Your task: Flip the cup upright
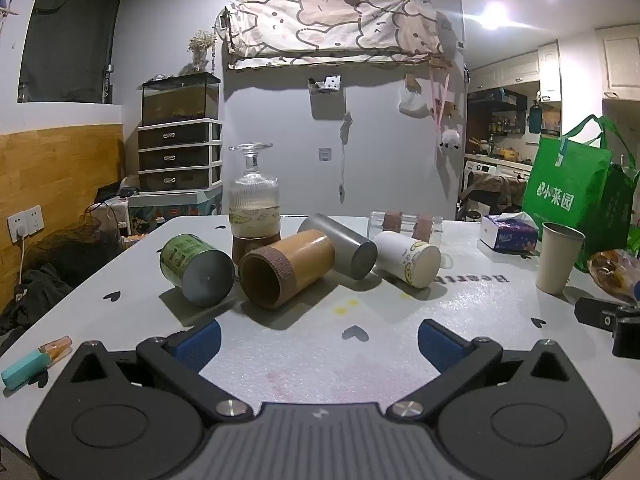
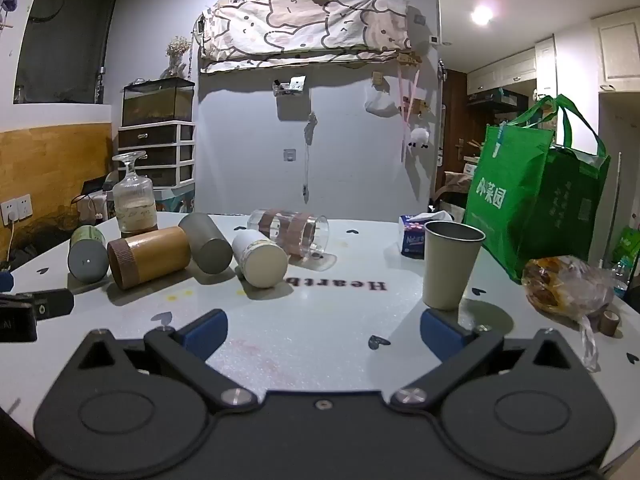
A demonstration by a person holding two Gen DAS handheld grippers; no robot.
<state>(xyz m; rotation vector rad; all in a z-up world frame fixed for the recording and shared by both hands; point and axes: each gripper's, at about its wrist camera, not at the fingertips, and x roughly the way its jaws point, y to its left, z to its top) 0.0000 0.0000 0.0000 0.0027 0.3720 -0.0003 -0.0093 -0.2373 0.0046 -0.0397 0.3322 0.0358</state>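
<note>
Several cups lie on their sides on the white table: a green one, a brown bamboo one, a grey one, a white one and a clear glass. A beige metal cup stands upright at the right; it also shows in the left wrist view. A stemmed glass stands upside down on another cup. My left gripper is open and empty, short of the bamboo cup. My right gripper is open and empty, its right finger just before the beige cup.
A green shopping bag stands at the table's right, with a tissue box and a bagged bread near it. A small lighter-like item lies at the left edge. Drawers with a fish tank stand behind.
</note>
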